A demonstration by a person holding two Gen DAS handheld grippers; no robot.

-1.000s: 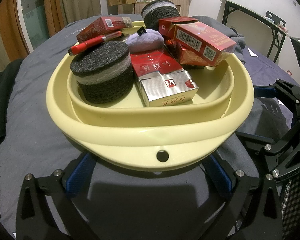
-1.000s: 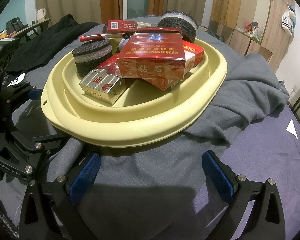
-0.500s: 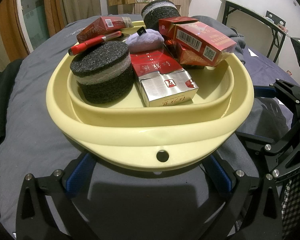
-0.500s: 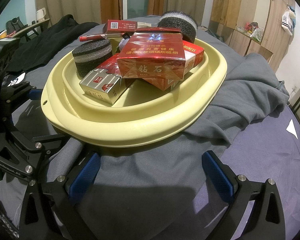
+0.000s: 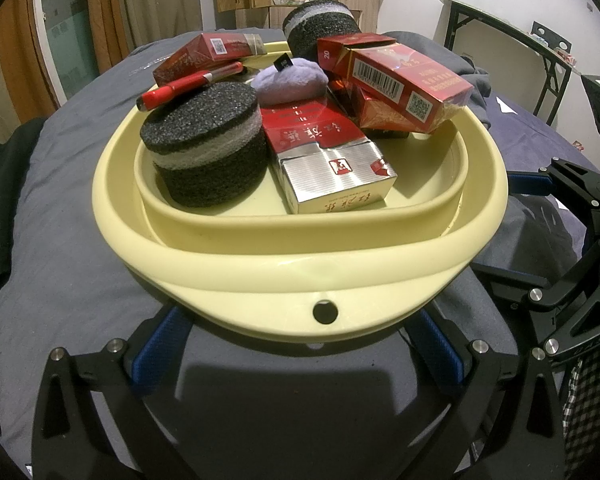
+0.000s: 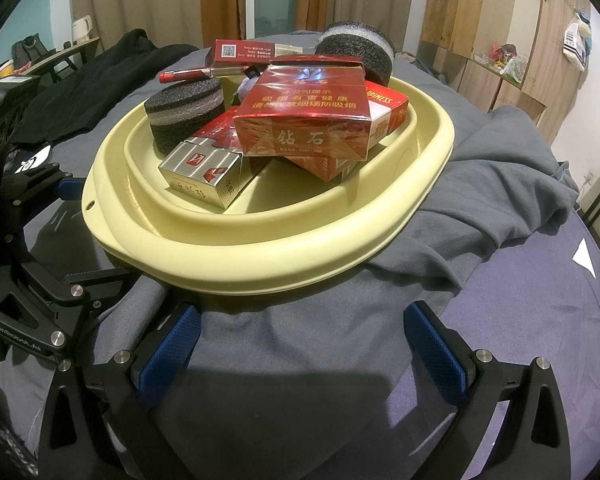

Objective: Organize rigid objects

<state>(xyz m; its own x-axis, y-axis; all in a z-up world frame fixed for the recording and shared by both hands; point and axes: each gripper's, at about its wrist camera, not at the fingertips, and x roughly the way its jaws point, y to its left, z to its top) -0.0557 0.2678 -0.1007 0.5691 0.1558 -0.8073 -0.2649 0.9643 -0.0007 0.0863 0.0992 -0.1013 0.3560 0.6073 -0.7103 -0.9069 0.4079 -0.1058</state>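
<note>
A pale yellow basin [image 5: 300, 272] [image 6: 260, 256] sits on a grey bedcover. Inside lie a black foam disc [image 5: 204, 148] [image 6: 184, 112], a silver-and-red cigarette pack [image 5: 328, 168] [image 6: 200, 176], several red packs [image 5: 404, 80] [image 6: 304, 120], a purple pad [image 5: 290, 80] and a red pen [image 5: 188, 84] [image 6: 196, 74]. A second foam disc [image 5: 320, 32] [image 6: 356, 52] rests on the far rim. My left gripper [image 5: 300, 344] is open, its blue pads just under the basin's near rim. My right gripper [image 6: 304, 340] is open on the cover, short of the basin.
A crumpled grey garment [image 6: 500, 184] lies against the basin's right side and a black garment [image 6: 100, 76] lies at the far left. A black-legged folding table [image 5: 520, 48] and wooden cupboards [image 6: 480, 20] stand beyond the bed.
</note>
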